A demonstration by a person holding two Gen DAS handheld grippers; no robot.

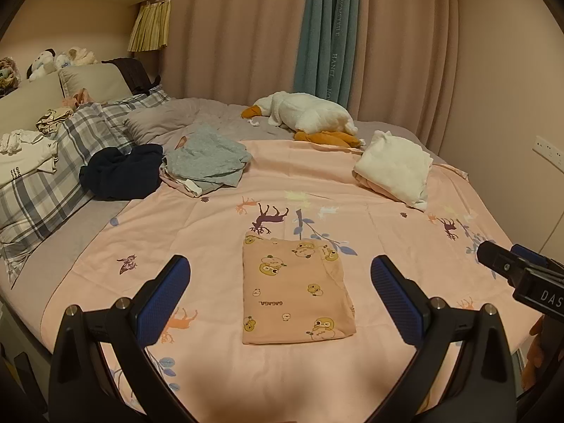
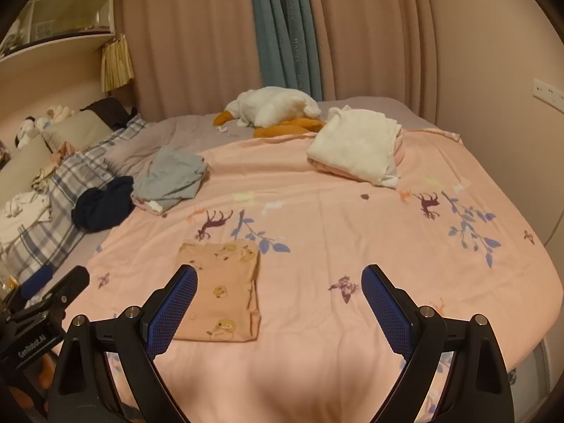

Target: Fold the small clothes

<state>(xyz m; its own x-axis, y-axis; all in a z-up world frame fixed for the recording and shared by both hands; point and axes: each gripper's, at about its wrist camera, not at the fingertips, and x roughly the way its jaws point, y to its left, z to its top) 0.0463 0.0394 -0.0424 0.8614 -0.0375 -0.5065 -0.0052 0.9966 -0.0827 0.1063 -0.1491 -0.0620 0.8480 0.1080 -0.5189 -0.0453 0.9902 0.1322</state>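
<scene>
- Grippers first: the left gripper (image 1: 280, 292) and the right gripper (image 2: 278, 303) both hang spread wide with nothing between their fingers, above the pink bedspread (image 1: 405, 264).
- Peach garment (image 1: 294, 287) with the duck print lies flat on the bedspread as a folded rectangle, in front of both grippers, touched by neither.
- Risk 1: pinching only its top layer would likely peel the fold open.
- Risk 2: a low grab could catch the bedspread too and drag it into wrinkles.
- Grey clothes (image 1: 208, 158) and a dark bundle (image 1: 121, 172) wait further back; reaching over could brush the folded piece askew.
</scene>
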